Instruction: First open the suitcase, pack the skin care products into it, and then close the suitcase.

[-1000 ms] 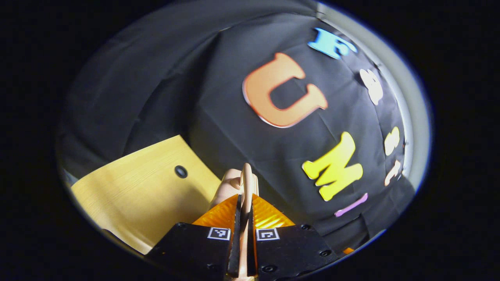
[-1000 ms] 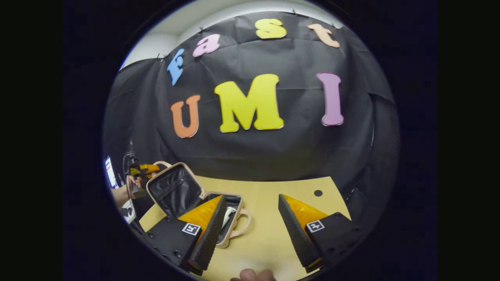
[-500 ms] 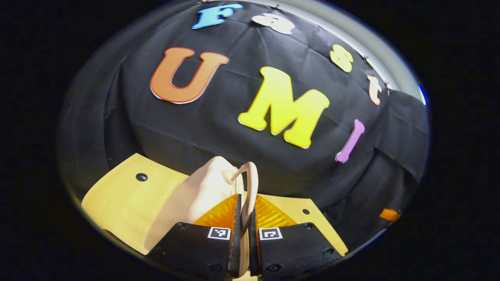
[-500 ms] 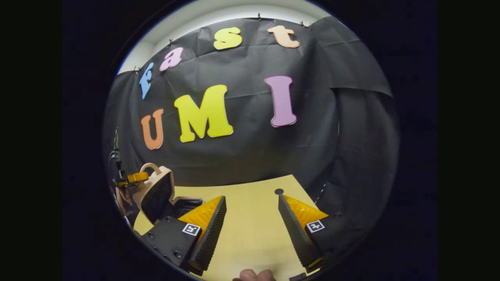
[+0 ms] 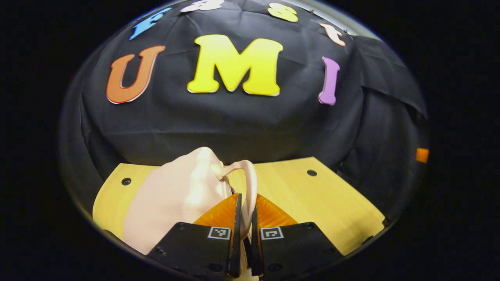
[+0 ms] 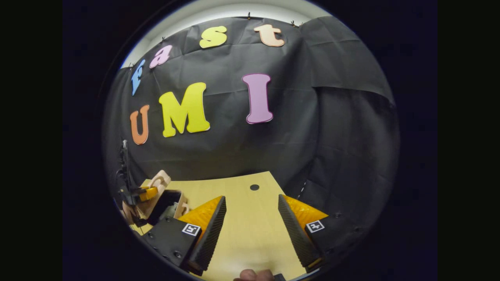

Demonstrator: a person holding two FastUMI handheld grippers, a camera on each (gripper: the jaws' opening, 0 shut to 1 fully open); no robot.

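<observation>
In the left gripper view, my left gripper (image 5: pixel 245 203) is shut on the thin beige handle (image 5: pixel 250 183) of the suitcase lid (image 5: pixel 175 195), whose smooth beige outer shell leans to the left of my fingers. In the right gripper view, the suitcase (image 6: pixel 162 199) sits at the far left of the table, its lid partly lowered over a dark interior. The left gripper (image 6: pixel 144 192) shows there at the lid. My right gripper (image 6: pixel 250 214) stands open above the bare tabletop, well to the right of the suitcase, holding nothing.
The yellow wooden table (image 5: pixel 320 199) has small dark holes (image 5: pixel 311 172) near its far edge. Black cloth walls close in behind and to the right. A fingertip (image 6: pixel 254 275) shows at the bottom of the right gripper view.
The left gripper has swung the lid by its handle, down toward the base. In the right gripper view the lid stands lower, and that view has turned to the right.
</observation>
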